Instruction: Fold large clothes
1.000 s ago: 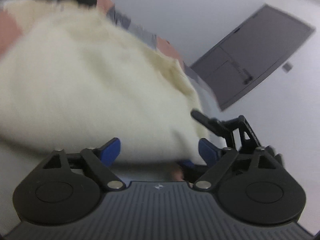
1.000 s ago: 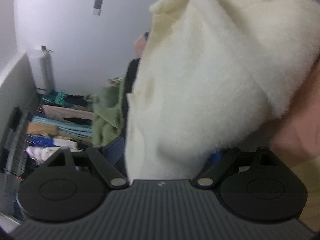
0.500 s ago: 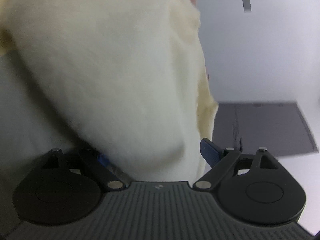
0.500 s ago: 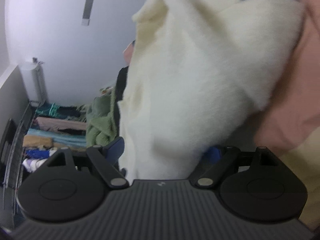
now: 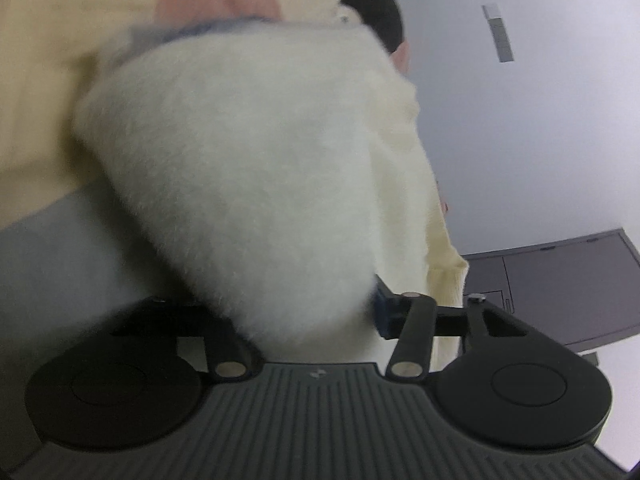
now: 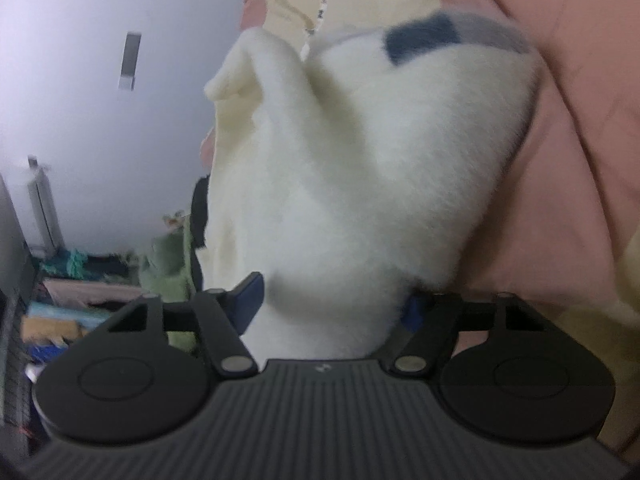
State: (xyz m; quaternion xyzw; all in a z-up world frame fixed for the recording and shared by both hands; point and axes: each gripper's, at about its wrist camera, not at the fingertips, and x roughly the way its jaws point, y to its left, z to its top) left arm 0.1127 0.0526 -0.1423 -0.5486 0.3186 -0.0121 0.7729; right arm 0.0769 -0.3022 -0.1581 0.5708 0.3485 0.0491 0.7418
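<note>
A cream fleece garment with a dark blue and grey patch near its top edge hangs bunched in front of both cameras. In the left wrist view a thick fold of it runs down between the jaws of my left gripper, which are closing. The right blue pad touches the fleece and the left pad is hidden under it. In the right wrist view the garment narrows into my right gripper, whose jaws are also closing. Its left blue pad presses the bundle.
Pink fabric and pale yellow fabric lie behind the garment. A dark grey panel stands against the white wall at the right. Stacked clothes and a green garment sit low at the left.
Both pairs of jaws have narrowed onto the fleece. My left gripper has rolled and dropped, so the grey panel slid from upper right to lower right. The right view has barely shifted.
</note>
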